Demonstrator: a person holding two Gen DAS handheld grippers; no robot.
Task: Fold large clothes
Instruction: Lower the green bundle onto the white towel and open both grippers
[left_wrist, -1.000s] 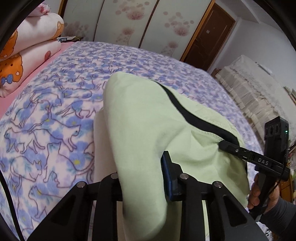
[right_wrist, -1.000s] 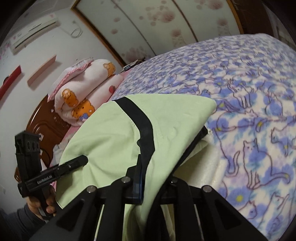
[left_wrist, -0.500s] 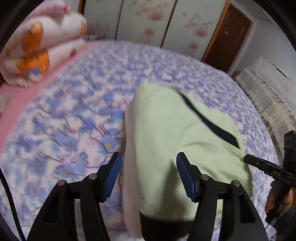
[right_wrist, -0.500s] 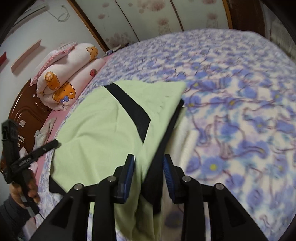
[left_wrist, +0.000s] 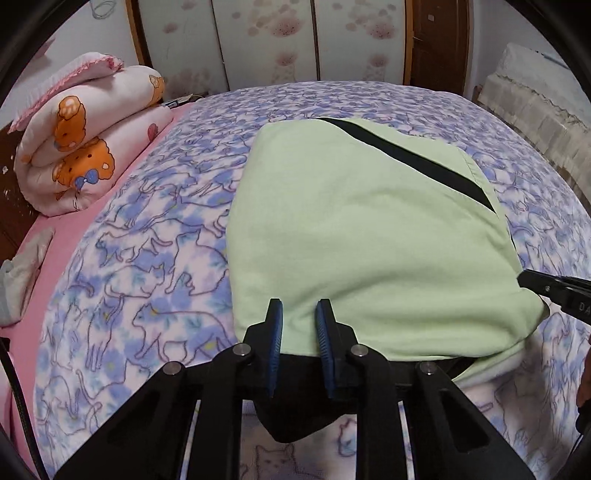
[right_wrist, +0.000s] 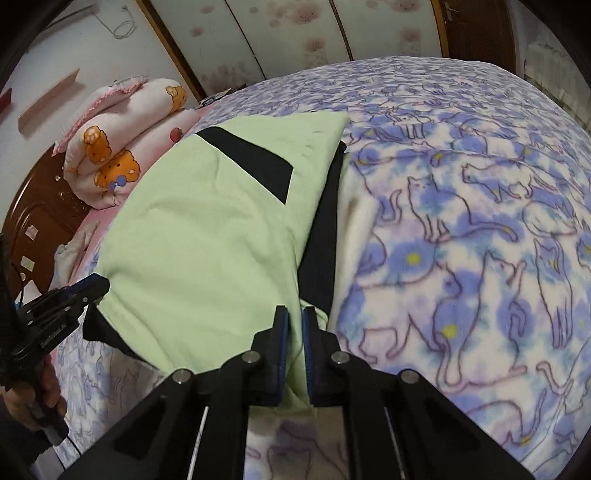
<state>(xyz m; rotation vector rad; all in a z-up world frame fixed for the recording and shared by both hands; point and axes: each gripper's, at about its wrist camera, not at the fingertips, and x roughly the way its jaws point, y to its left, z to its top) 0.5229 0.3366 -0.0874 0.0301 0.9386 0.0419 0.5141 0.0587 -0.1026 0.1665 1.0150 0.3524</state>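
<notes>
A light green garment (left_wrist: 362, 229) with a black stripe (left_wrist: 406, 155) lies folded flat on the cat-print blanket (left_wrist: 155, 258). My left gripper (left_wrist: 299, 314) sits at the garment's near left edge. Its jaws are closing and the blue pads pinch green cloth between them. In the right wrist view the garment (right_wrist: 207, 229) shows a black layer along its right side. My right gripper (right_wrist: 294, 317) is shut on the near right corner there. Each gripper appears in the other's view, the right gripper (left_wrist: 522, 276) and the left gripper (right_wrist: 101, 284), both nipping the garment's edge.
A rolled pink bear-print quilt (left_wrist: 85, 136) lies at the bed's far left on a pink sheet (left_wrist: 55, 236), with a brown headboard (right_wrist: 37, 206) behind it. Wardrobe doors (left_wrist: 266, 40) stand beyond the bed. A lace-covered piece of furniture (left_wrist: 535, 96) stands at the right.
A second ago both grippers held the garment lifted. They then opened, leaving it flat on the blanket, drew back to its near edge and closed on it there.
</notes>
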